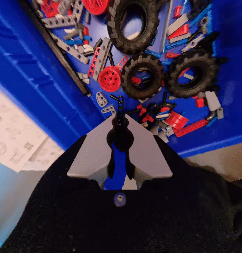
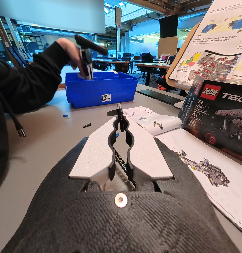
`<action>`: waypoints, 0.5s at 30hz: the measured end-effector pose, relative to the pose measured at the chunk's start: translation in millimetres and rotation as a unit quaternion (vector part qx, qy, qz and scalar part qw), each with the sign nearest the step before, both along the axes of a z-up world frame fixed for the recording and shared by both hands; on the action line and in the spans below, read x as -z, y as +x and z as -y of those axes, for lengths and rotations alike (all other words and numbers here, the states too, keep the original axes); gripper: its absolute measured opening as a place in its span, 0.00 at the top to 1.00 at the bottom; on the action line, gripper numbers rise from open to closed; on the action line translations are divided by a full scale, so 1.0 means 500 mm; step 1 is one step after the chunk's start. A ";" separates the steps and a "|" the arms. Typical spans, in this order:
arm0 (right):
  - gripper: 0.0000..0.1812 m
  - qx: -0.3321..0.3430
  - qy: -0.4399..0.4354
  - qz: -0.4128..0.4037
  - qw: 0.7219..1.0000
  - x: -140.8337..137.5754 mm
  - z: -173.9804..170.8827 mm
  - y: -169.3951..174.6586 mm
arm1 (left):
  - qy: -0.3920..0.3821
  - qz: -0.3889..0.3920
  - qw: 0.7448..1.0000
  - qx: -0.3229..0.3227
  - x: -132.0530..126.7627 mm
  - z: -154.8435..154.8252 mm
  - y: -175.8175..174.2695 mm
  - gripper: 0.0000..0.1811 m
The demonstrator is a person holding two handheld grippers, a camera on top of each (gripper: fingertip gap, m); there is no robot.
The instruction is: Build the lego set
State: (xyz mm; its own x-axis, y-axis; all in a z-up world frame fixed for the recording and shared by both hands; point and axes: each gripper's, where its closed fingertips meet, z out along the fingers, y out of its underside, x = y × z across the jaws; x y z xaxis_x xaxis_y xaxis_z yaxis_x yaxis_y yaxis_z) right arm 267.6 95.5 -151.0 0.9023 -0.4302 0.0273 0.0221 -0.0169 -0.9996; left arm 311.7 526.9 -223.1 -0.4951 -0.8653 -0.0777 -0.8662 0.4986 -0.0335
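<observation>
In the left wrist view my left gripper is shut on a thin black beam with holes, which sticks out past the fingertips. It hangs over the blue bin of loose parts. The bin holds black tyres, a red wheel hub and grey beams. In the right wrist view my right gripper is shut on a small black pin piece with a grey tip, held upright above the table. A long black beam lies on the table under its fingers. The left gripper reaches into the bin.
An open instruction booklet lies to the right on the grey table. The set's box stands behind it, with an instruction board above. A loose blue pin and a black pin lie before the bin. A person's sleeve is on the left. Some 45 cm of space lies between my two pairs of fingers.
</observation>
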 end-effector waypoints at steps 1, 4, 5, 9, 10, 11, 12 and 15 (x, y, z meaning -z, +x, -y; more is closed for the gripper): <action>0.98 0.000 0.001 0.000 1.000 0.000 0.000 0.000 | -0.009 0.031 0.999 0.008 -0.024 0.004 0.004 0.96; 0.98 -0.001 0.000 -0.005 1.000 0.001 -0.001 -0.001 | -0.100 0.146 0.982 0.066 -0.114 0.087 0.031 0.97; 0.98 -0.001 -0.002 -0.006 1.000 0.001 -0.003 -0.001 | -0.138 0.169 0.970 0.106 -0.141 0.137 0.029 0.97; 0.98 0.001 -0.011 -0.002 1.000 0.004 -0.009 -0.006 | -0.261 0.166 0.906 0.290 -0.178 0.382 -0.023 0.97; 0.98 0.002 -0.012 0.000 1.000 0.004 -0.010 -0.006 | -0.285 0.146 0.890 0.324 -0.170 0.442 -0.041 0.97; 0.98 0.003 -0.011 0.002 1.000 0.002 -0.009 -0.007 | -0.301 0.122 0.880 0.346 -0.153 0.495 -0.058 0.97; 0.98 0.004 -0.008 0.002 1.000 0.001 -0.009 -0.008 | -0.308 0.098 0.875 0.359 -0.131 0.539 -0.072 0.97; 0.98 0.006 0.007 0.001 1.000 -0.004 0.000 -0.004 | -0.260 0.052 0.889 0.372 -0.036 0.612 -0.089 0.97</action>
